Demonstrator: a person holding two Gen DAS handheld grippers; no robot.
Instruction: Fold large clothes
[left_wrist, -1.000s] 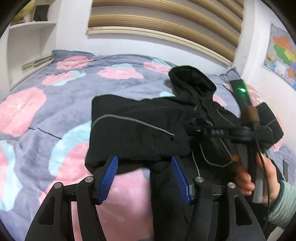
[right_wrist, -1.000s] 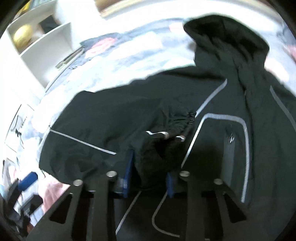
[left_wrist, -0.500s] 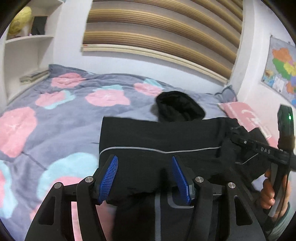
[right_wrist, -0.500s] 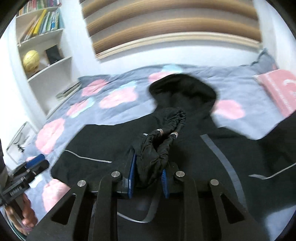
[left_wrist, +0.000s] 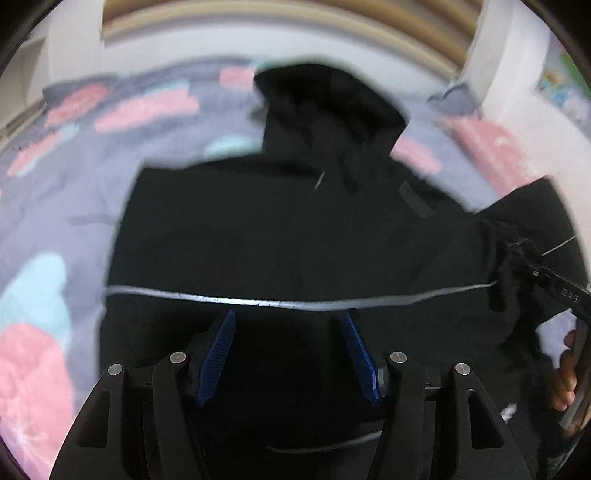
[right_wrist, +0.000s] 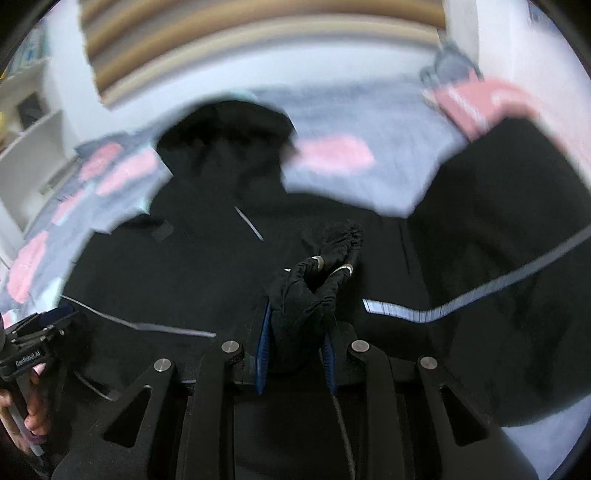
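A large black hooded jacket (left_wrist: 280, 236) with thin grey stripes lies spread on the bed, hood (left_wrist: 325, 110) pointing away. My left gripper (left_wrist: 290, 332) is open, its blue pads just above the jacket's body below the grey stripe. My right gripper (right_wrist: 297, 325) is shut on the bunched elastic sleeve cuff (right_wrist: 317, 273) and holds it over the jacket's body (right_wrist: 192, 273). The right gripper also shows at the right edge of the left wrist view (left_wrist: 517, 258). The left gripper shows at the lower left of the right wrist view (right_wrist: 37, 343). Both views are blurred.
The bed has a grey cover with pink and teal flowers (left_wrist: 33, 302). A pink pillow (right_wrist: 476, 103) lies at the far right. A slatted headboard (right_wrist: 221, 40) and white shelves (right_wrist: 26, 155) stand behind. A wall map (left_wrist: 561, 88) hangs on the right.
My right gripper has carried the sleeve cuff from over the jacket's left side toward the right. Both cameras have tilted down toward the jacket. The left gripper stays open.
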